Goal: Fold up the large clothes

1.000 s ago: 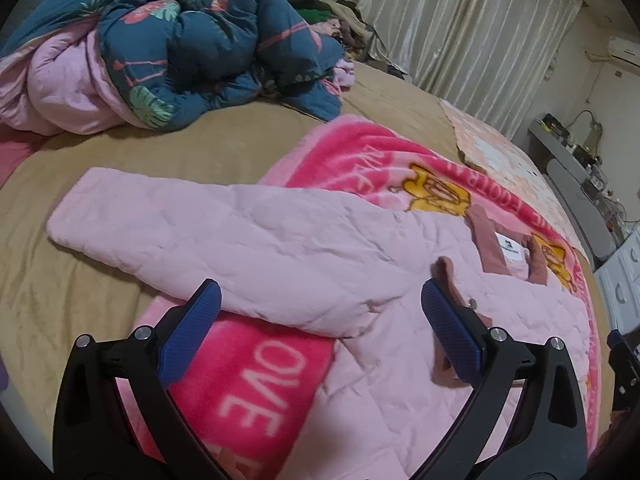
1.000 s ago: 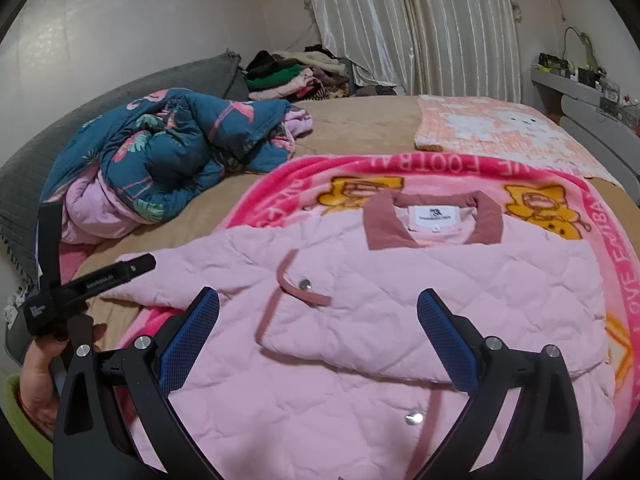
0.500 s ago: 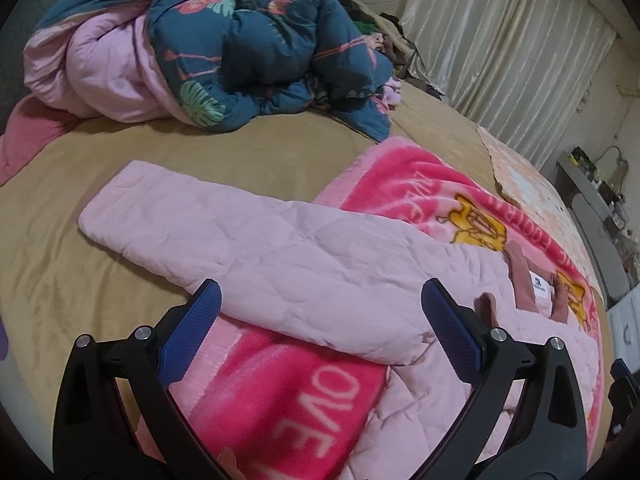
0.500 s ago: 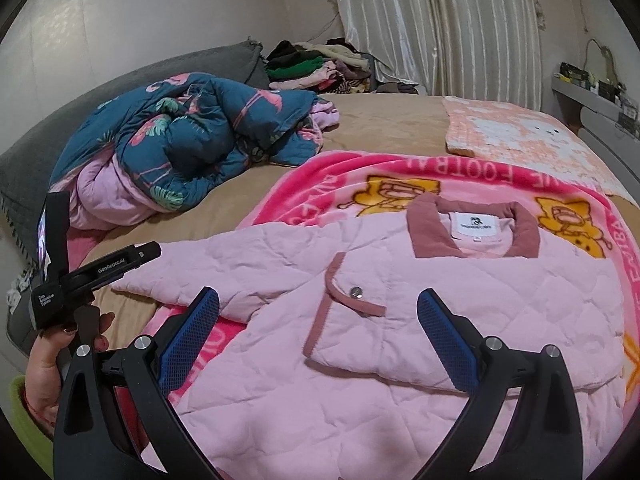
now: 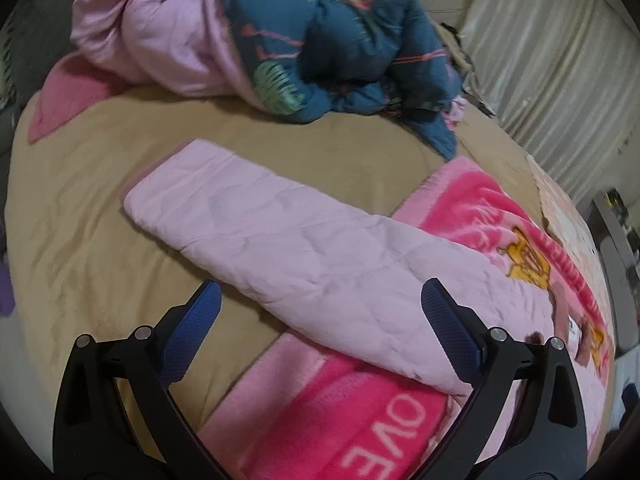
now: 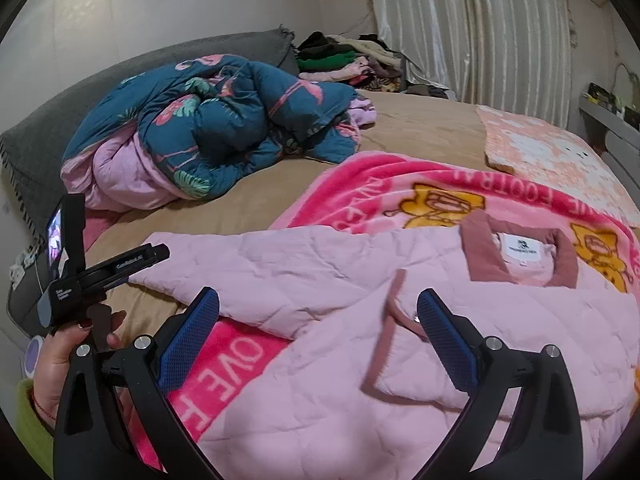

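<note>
The pink quilted jacket (image 6: 400,360) looks soft, bulky and light; take its outstretched sleeve (image 5: 280,240) near the cuff. Both grippers, left gripper (image 5: 320,320) and right gripper (image 6: 318,324), hover with fingers spread, empty.

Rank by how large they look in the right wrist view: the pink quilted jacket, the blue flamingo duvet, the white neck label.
1. pink quilted jacket, largest, though it lies nearest the camera.
2. blue flamingo duvet, farther back, so its true size is unsure.
3. white neck label, clearly smallest.
</note>
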`<state>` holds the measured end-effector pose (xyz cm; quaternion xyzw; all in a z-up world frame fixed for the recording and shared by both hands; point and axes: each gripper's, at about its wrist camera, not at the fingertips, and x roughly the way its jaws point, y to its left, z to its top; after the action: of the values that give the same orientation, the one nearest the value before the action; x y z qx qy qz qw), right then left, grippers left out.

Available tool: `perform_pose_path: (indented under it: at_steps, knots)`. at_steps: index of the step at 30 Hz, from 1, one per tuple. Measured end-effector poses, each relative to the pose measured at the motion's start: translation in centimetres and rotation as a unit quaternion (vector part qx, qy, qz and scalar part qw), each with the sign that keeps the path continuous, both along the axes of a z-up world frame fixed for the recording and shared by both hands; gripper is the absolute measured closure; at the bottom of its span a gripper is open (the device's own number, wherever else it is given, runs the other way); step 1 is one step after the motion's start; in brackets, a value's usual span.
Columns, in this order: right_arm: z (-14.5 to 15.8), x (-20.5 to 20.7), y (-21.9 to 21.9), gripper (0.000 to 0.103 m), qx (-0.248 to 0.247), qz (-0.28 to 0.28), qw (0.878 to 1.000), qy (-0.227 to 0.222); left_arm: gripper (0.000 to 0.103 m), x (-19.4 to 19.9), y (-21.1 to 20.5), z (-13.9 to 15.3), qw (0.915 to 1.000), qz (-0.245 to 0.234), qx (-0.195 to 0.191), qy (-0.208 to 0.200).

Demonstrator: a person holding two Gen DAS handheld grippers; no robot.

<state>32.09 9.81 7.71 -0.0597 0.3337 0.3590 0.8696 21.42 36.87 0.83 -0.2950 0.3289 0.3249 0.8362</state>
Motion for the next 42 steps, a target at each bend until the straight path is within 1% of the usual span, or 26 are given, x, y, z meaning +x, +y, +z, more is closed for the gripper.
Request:
perform_pose_path:
  at_steps: [1, 3, 6, 9, 13, 17, 21, 22, 25, 27, 28, 32, 34, 35, 37, 38, 39, 40, 41, 42]
  knots:
    - [0.0, 0.0, 0.5, 0.004, -0.001, 0.004, 1.000, 0.001, 0.009, -0.2, 0.7, -0.3, 0.9999, 0.009, -0.007, 0.000]
    - [-0.1, -0.1, 1.4, 0.004, -0.005, 0.011, 1.000, 0.000, 0.009, -0.5, 1.5, -0.7, 0.9997, 0.022, -0.009, 0.005]
    - [-0.2, -0.1, 2.9, 0.004, -0.009, 0.024, 1.000, 0.001, 0.009, -0.8, 2.5, -1.2, 0.9989, 0.041, 0.008, 0.022]
    - [-0.5, -0.2, 4.3, 0.004, -0.016, 0.037, 0.999, 0.002, 0.009, -1.3, 3.5, -1.8, 0.9979, 0.057, 0.006, 0.028]
    - [-1.1, -0.3, 6.0, 0.004, -0.035, 0.056, 0.998, 0.003, 0.009, -1.6, 5.3, -3.3, 0.9968, 0.074, -0.023, 0.019]
    - [-2.2, -0.2, 6.8, 0.004, -0.045, 0.067, 0.997, 0.010, 0.009, -1.7, 6.5, -4.5, 0.9952, 0.086, -0.042, 0.020]
    - [-3.1, 0.0, 6.7, 0.004, -0.052, 0.068, 0.996, 0.013, 0.009, -1.3, 7.4, -5.7, 0.9935, 0.097, -0.053, 0.028]
    - [-3.3, 0.1, 6.6, 0.004, -0.052, 0.066, 0.996, 0.013, 0.009, -1.2, 7.7, -6.1, 0.9932, 0.096, -0.062, 0.025]
    - [-3.9, 0.9, 5.9, 0.004, -0.051, 0.056, 0.997, 0.023, 0.009, -0.9, 8.0, -6.4, 0.9928, 0.101, -0.064, 0.014]
    - [-4.2, 1.2, 5.3, 0.004, -0.052, 0.050, 0.997, 0.028, 0.009, -0.5, 8.4, -7.2, 0.9925, 0.101, -0.068, 0.010]
    - [-4.2, 1.3, 4.9, 0.004, -0.053, 0.048, 0.997, 0.027, 0.009, -0.4, 8.7, -7.8, 0.9915, 0.106, -0.075, 0.011]
    - [-4.6, 1.8, 3.3, 0.004, -0.056, 0.037, 0.997, 0.025, 0.010, -0.5, 9.5, -9.3, 0.9870, 0.118, -0.110, -0.005]
    - [-5.0, 2.3, 2.3, 0.004, -0.057, 0.028, 0.997, 0.032, 0.017, -0.4, 9.5, -9.4, 0.9873, 0.115, -0.109, -0.008]
    - [-5.1, 2.4, 2.0, 0.004, -0.059, 0.024, 0.997, 0.034, 0.024, -0.3, 9.5, -9.3, 0.9884, 0.110, -0.105, -0.012]
    - [-5.4, 2.7, 1.0, 0.004, -0.061, 0.017, 0.997, 0.037, 0.027, -0.1, 9.4, -9.2, 0.9893, 0.107, -0.099, -0.010]
    - [-5.5, 2.8, 0.6, 0.004, -0.062, 0.014, 0.997, 0.037, 0.033, -0.1, 9.3, -9.1, 0.9897, 0.107, -0.095, -0.010]
    - [-5.6, 2.8, 0.3, 0.004, -0.062, 0.012, 0.997, 0.037, 0.045, 0.0, 9.3, -9.0, 0.9902, 0.107, -0.089, -0.008]
    - [-5.6, 2.9, -0.1, 0.004, -0.063, 0.009, 0.997, 0.037, 0.052, 0.1, 9.1, -8.7, 0.9916, 0.105, -0.076, -0.004]
    - [-5.6, 3.0, -0.5, 0.004, -0.062, 0.006, 0.997, 0.037, 0.064, 0.3, 9.1, -8.4, 0.9928, 0.101, -0.064, 0.000]
    - [-5.6, 3.1, -0.7, 0.004, -0.060, 0.003, 0.997, 0.037, 0.074, 0.4, 8.9, -8.0, 0.9940, 0.095, -0.053, -0.001]
